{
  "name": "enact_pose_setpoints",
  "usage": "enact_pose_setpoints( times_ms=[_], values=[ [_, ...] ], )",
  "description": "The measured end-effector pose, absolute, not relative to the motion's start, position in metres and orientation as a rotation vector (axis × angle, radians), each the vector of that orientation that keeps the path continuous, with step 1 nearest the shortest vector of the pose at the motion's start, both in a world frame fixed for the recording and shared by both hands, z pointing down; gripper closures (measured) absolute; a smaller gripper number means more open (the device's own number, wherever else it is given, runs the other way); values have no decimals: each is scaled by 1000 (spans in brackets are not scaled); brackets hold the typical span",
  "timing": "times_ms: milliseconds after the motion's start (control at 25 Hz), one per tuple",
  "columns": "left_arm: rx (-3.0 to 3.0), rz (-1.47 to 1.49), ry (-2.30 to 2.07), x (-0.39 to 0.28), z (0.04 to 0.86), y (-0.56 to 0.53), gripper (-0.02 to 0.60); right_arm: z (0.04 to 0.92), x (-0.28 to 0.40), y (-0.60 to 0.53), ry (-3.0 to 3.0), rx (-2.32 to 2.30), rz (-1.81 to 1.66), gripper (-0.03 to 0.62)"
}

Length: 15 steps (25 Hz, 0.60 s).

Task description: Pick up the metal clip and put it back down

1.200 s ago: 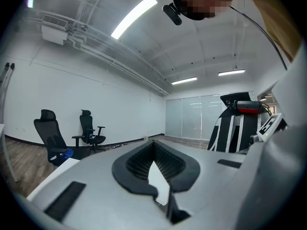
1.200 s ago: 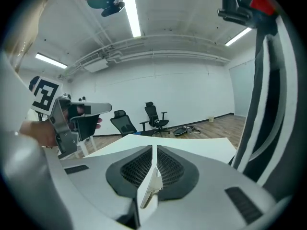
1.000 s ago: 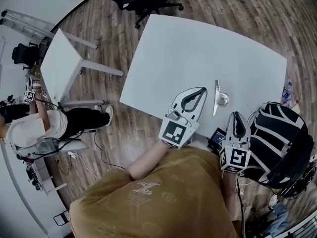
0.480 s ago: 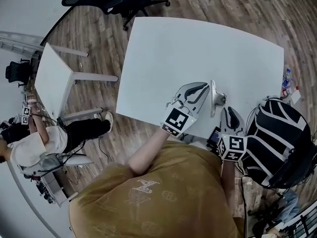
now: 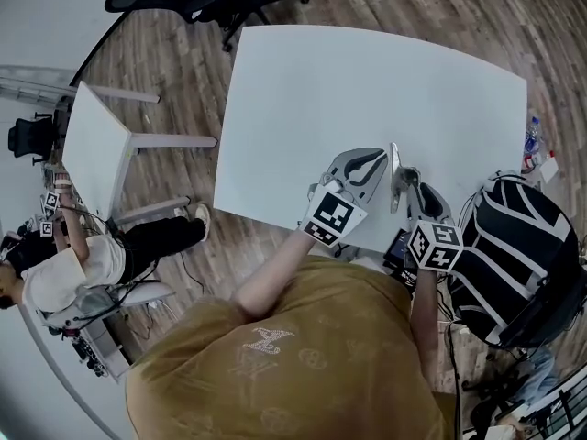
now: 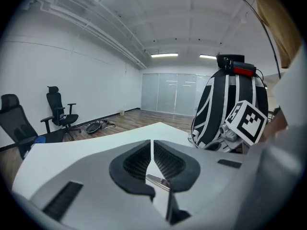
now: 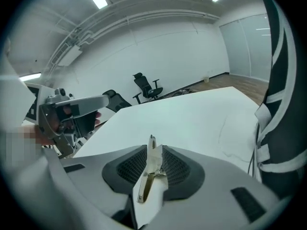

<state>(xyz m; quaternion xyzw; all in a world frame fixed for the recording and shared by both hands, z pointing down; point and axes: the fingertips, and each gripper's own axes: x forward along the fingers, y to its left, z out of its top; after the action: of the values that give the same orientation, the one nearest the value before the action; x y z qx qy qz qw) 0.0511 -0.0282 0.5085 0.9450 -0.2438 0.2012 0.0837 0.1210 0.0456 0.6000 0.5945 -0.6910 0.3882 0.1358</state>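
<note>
Since the earlier frame both grippers have come down to the near edge of the bench (image 5: pixel 367 81). The left gripper (image 5: pixel 378 159) lies just left of the metal clip (image 5: pixel 395 168), jaws closed together on nothing. The right gripper (image 5: pixel 415 191) has just been opening its jaws; they stand partly apart around the metal clip, seemingly not pressing it. The metal clip rests on edge on the bench
</note>
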Motion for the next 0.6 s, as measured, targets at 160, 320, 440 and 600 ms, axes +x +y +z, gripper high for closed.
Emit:
enact_pose_setpoints(
  times_ms=[160,320,440,600],
  values=[
    [2806,613,-721,48,516,-27,574,618,126,38,-1963,1712,1193,511],
    [2792,599,-745,45,518,-32,575,633,124,31,-1964,1665,1280,511],
    [2784,610,-742,43,521,-36,574,642,123,27,-1951,1639,1343,511],
    [2772,615,-746,42,526,-41,574,644,117,21,-1986,1581,1427,512]
  ],
)
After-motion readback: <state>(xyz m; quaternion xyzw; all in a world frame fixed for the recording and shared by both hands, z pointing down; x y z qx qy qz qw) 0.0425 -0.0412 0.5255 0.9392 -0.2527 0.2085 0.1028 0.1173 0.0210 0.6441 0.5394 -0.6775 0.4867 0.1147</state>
